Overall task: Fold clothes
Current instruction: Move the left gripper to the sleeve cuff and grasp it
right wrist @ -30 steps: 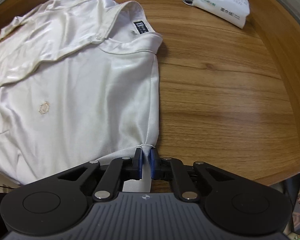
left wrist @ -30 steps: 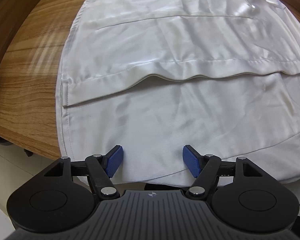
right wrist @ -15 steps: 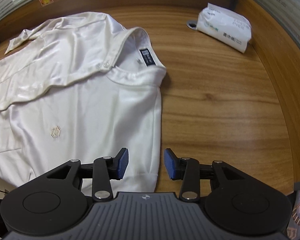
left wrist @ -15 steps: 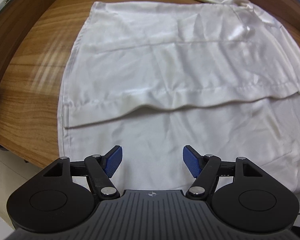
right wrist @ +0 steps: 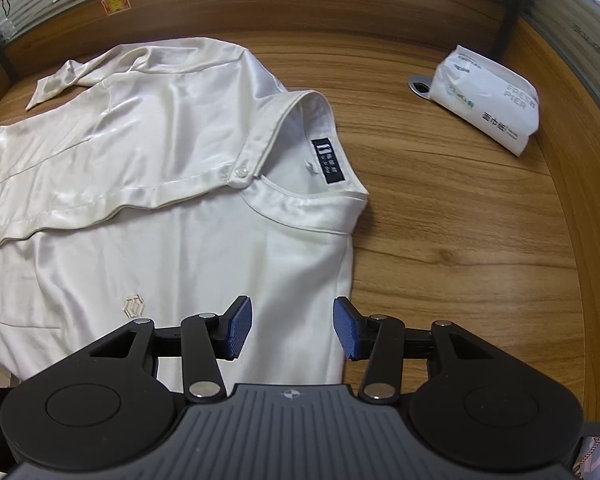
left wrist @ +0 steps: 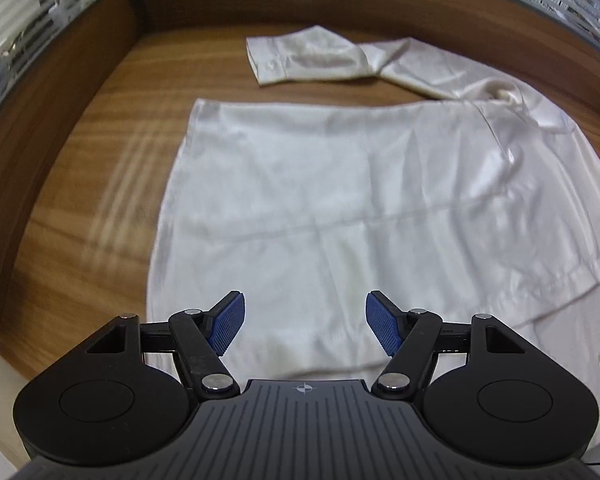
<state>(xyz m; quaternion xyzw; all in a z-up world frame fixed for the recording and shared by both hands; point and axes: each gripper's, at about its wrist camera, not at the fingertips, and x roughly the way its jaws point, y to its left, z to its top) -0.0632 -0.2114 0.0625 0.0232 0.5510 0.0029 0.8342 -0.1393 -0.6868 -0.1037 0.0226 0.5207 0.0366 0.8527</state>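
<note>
Shirt (right wrist: 188, 216), white and satiny, lies flat on the wooden table (right wrist: 460, 248), spread crosswise ahead of and below both grippers. Its long axis runs from the hem, beyond the left gripper (left wrist: 305, 328), to the collar (right wrist: 300, 120), beyond the right gripper (right wrist: 293, 328). One sleeve (left wrist: 312, 56) trails off past the far edge of the body, well away from either tool.

Both grippers hang above the near edge of the cloth and point steeply down. The left one stands wide apart with only fabric far below it, gripping nothing. The right gripper's jaws have just been opening; nothing is pinched between them now, and the shoulder-side edge of the shirt lies loose beneath.

That far sleeve probably has to come in over the body next, and the left gripper looks the nearer to its cuff, which lies straight ahead of it at the far side.

The left wrist view shows the hem end, the cuff and the whole sleeve, but cuts the collar off. The right wrist view gives the collar, its dark label (right wrist: 327, 160), the chest emblem (right wrist: 134, 306) and a tissue pack (right wrist: 488, 96) well apart to the gripper's right, with only a crumpled bit of sleeve.
</note>
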